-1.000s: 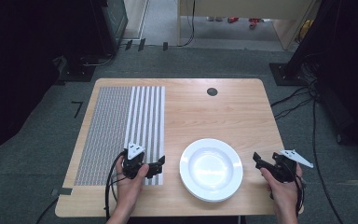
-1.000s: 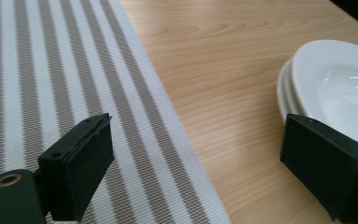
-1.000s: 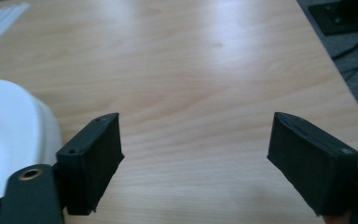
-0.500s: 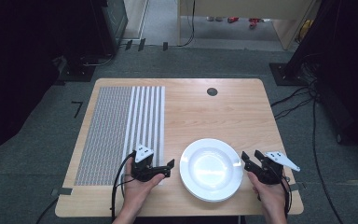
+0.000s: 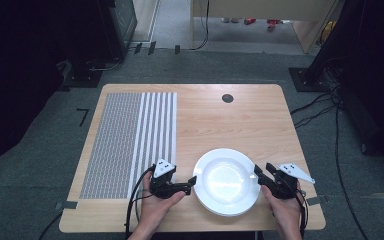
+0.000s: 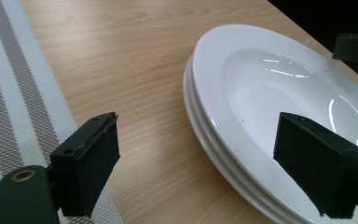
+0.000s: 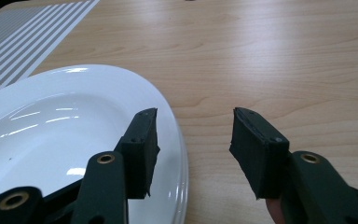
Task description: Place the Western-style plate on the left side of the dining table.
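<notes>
A stack of white plates [image 5: 226,181] sits near the table's front edge, between my two grippers. My left gripper [image 5: 192,182] is open at the stack's left rim. In the left gripper view it [image 6: 200,161] straddles the plates' [image 6: 242,79] near rim, one jaw over the bowl and the other over the wood beside the placemat [image 6: 9,102]. My right gripper [image 5: 259,173] is open at the right rim. In the right gripper view it [image 7: 193,147] has one jaw above the top plate [image 7: 51,126] and the other over bare wood.
A grey and white striped placemat [image 5: 130,137] covers the table's left part. A black round grommet [image 5: 227,98] is set in the wooden table [image 5: 240,125] near its far edge. Cables lie on the floor to the right.
Both grippers have moved inward from the sides and now reach the plates' left and right rims. The plates have not moved.
</notes>
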